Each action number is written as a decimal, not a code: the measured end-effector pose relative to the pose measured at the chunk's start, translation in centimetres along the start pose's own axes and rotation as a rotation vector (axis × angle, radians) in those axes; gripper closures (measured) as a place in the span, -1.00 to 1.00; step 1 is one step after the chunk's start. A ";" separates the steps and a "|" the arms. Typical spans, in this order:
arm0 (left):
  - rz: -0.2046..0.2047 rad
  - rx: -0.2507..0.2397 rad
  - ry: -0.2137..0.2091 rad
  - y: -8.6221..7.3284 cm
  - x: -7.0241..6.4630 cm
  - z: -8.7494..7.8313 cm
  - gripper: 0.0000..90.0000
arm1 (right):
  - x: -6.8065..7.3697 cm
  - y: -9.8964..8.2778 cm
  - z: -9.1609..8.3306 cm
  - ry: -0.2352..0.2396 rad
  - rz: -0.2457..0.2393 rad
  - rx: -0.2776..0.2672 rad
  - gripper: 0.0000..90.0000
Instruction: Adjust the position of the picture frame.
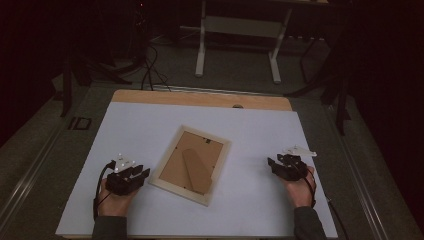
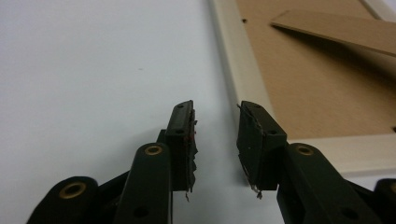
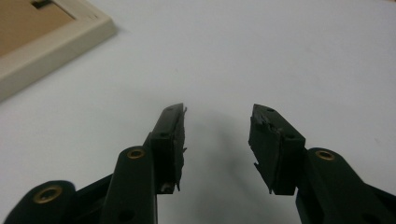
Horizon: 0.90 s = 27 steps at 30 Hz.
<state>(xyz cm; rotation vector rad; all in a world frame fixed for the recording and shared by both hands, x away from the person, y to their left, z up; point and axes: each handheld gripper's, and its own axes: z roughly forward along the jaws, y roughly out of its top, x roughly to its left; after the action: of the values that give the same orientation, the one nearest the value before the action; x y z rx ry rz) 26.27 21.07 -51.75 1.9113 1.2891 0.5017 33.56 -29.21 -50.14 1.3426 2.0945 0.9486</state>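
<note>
High view: going from left to right, the left gripper (image 1: 134,172) rests low on the white table (image 1: 260,135), held by the person's left hand (image 1: 116,199), with a black cable looping off its left side. Its jaws stand apart with nothing between them, and they point toward the picture frame (image 1: 191,164), which lies just beside them. That frame is face down near the middle of the table, turned at an angle, its pale wooden border around a brown backing board with the stand flap (image 1: 197,170) lying on it. Farther right, well apart from the frame, the right gripper (image 1: 276,165) sits in the right hand (image 1: 301,190), jaws also apart and empty, over bare white surface.

Left gripper view shows the frame's pale edge (image 2: 243,70) running just past the right-hand jaw, not touched by either pad. Right gripper view shows a corner of the frame (image 3: 51,51) far off at upper left.
</note>
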 end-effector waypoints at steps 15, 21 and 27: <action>0.033 0.002 -0.150 -0.5 0.1 -0.1 0.64 | 0.7 3.3 1.7 0.123 0.028 -0.072 0.25; 0.063 0.017 -0.184 -0.7 -0.7 -0.3 0.65 | 1.1 4.2 2.9 0.154 0.013 -0.072 0.24; 0.095 0.050 -0.183 -0.9 -1.3 -0.2 0.64 | 1.5 4.9 3.9 0.172 0.021 -0.071 0.24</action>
<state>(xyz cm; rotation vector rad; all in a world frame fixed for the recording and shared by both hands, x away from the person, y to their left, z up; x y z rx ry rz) 25.03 20.11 -52.22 2.0166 1.1059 0.3359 38.53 -25.34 -48.99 1.2900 2.1532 1.1730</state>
